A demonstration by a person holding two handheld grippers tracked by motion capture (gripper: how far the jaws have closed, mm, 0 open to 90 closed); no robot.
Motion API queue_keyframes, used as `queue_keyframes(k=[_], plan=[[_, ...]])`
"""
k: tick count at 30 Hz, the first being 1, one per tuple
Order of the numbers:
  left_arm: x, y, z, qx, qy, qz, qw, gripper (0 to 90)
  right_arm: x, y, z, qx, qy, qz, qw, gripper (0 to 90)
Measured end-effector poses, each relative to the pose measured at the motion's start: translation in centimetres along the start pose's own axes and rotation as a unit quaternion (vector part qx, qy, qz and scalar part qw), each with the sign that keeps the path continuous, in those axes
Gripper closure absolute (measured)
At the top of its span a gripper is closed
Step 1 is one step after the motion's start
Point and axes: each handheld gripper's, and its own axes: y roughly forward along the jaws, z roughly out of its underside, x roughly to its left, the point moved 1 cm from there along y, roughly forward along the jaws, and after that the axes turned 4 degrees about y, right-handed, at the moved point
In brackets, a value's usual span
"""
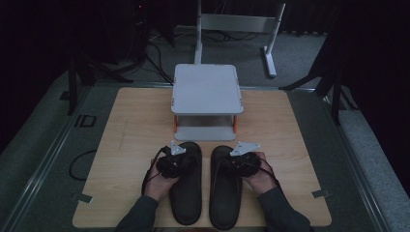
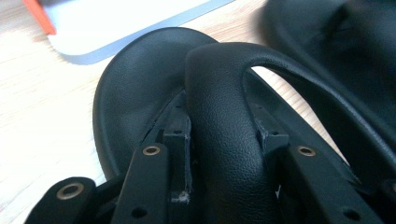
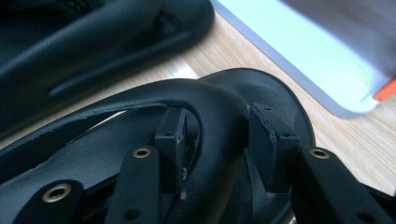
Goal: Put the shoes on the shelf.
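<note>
Two black sandals lie side by side near the front edge of the wooden table (image 1: 135, 125). My left gripper (image 1: 175, 162) sits over the left sandal (image 1: 188, 198). In the left gripper view my left gripper (image 2: 224, 135) has its pads on either side of that sandal's wide strap (image 2: 224, 88) and is shut on it. My right gripper (image 1: 240, 162) sits over the right sandal (image 1: 223, 203). In the right gripper view my right gripper (image 3: 217, 130) is shut on that sandal's strap (image 3: 187, 93). A hand holds each gripper.
A grey two-level shelf (image 1: 207, 89) with orange posts stands just beyond the sandals' toes, and its lower plate (image 2: 116, 28) lies close to the left sandal's toe. Bare wood lies to both sides. Cables and a white frame stand on the floor behind.
</note>
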Motion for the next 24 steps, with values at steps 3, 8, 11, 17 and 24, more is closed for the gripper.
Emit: queue_keyframes(k=[3,8,11,17,24], plan=[[-0.3,0.2,-0.3,-0.002,-0.002,0.003,1.0000,65.5,0.0,0.3,-0.3,-0.002,0.005,0.002,1.0000,58.9],[-0.6,0.5,-0.3,-0.004,-0.008,0.007,0.9999,66.3,-0.2,0.8,-1.0,-0.013,0.001,0.006,0.9999,59.6],[-0.6,0.6,-0.4,-0.006,-0.012,0.007,0.9999,65.7,-0.2,1.1,-1.3,-0.007,0.002,0.010,0.9999,59.6],[-0.6,0.6,-0.5,-0.014,-0.022,0.007,0.9996,65.9,0.2,1.5,-1.5,0.002,0.008,0.023,0.9997,59.8],[-0.4,0.8,-0.7,-0.015,-0.022,0.004,0.9996,67.0,0.7,1.4,-1.6,0.004,0.031,0.025,0.9992,59.6]])
